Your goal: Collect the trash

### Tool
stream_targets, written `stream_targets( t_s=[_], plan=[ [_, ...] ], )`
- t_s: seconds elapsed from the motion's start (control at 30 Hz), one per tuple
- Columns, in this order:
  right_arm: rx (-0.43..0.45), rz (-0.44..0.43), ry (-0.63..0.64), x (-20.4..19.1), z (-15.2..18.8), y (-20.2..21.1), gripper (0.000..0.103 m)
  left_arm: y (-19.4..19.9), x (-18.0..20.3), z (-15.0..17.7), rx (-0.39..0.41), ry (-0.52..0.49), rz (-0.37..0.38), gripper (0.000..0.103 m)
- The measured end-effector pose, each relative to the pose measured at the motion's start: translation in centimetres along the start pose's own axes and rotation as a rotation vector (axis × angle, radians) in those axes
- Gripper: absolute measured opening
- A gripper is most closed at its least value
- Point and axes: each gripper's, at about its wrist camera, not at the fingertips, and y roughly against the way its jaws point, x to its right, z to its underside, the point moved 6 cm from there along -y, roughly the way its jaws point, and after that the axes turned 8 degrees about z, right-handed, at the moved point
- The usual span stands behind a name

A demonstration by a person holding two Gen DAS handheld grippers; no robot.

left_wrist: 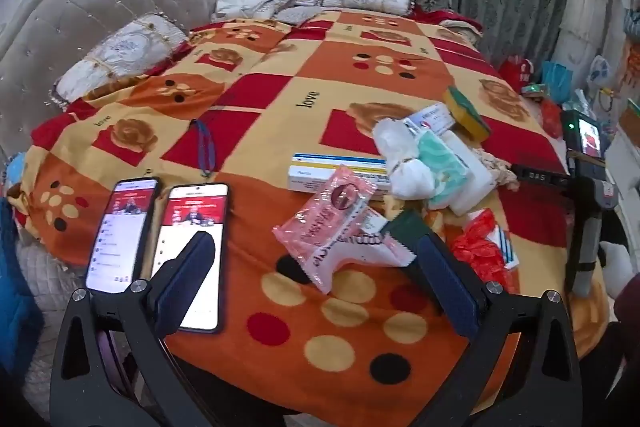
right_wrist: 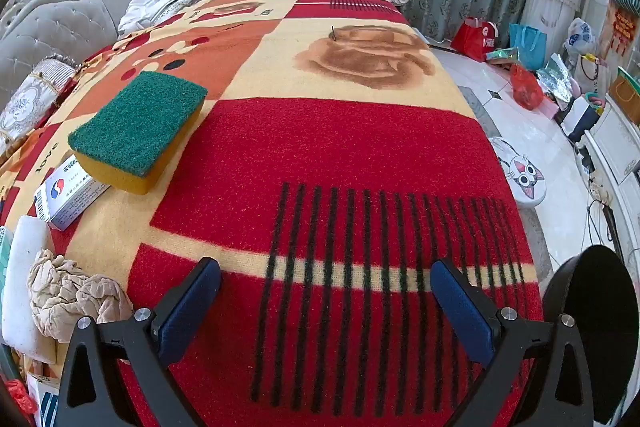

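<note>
A pile of trash lies on the bed blanket [left_wrist: 280, 99]: a pink plastic wrapper [left_wrist: 336, 223], a long white-blue carton [left_wrist: 340, 171], crumpled white tissue [left_wrist: 404, 163], a mint-green pack [left_wrist: 440, 159], red plastic [left_wrist: 480, 247], a small white box [left_wrist: 434, 117] and a green-yellow sponge [left_wrist: 466, 111]. My left gripper [left_wrist: 316, 247] is open just in front of the pink wrapper, empty. My right gripper [right_wrist: 326, 271] is open and empty over bare red blanket [right_wrist: 340, 147]; the sponge [right_wrist: 138, 125], small box [right_wrist: 66, 197] and a beige crumpled cloth [right_wrist: 72, 295] lie to its left.
Two lit phones [left_wrist: 120, 235] [left_wrist: 192, 255] lie on the blanket at left. Pillows [left_wrist: 120, 55] and a padded headboard [left_wrist: 80, 11] stand behind. Bags [right_wrist: 524, 45] and clutter sit on the white floor [right_wrist: 532, 131] right of the bed, with a cat-print stool [right_wrist: 524, 175].
</note>
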Motion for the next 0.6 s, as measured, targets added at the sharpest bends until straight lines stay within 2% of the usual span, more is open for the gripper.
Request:
stream_targets(
  t_s=[0.03,0.13,0.37,0.6],
  plan=[
    [0.0,0.0,0.0,0.0,0.0,0.0,0.103,0.3,-0.2,-0.3,0.012,0.01,0.031,0.101],
    [0.0,0.0,0.0,0.0,0.0,0.0,0.103,0.6,0.5,0.0,0.034,-0.002,0.032,0.101],
    [0.0,0.0,0.001,0.0,0.0,0.0,0.103,-0.1,2.1,0.0,0.0,-0.022,0.048,0.101],
    [-0.019,0.002,0.003,-0.1,0.2,0.0,0.103,0.5,3.8,0.0,0.016,-0.042,0.077,0.101]
  ],
)
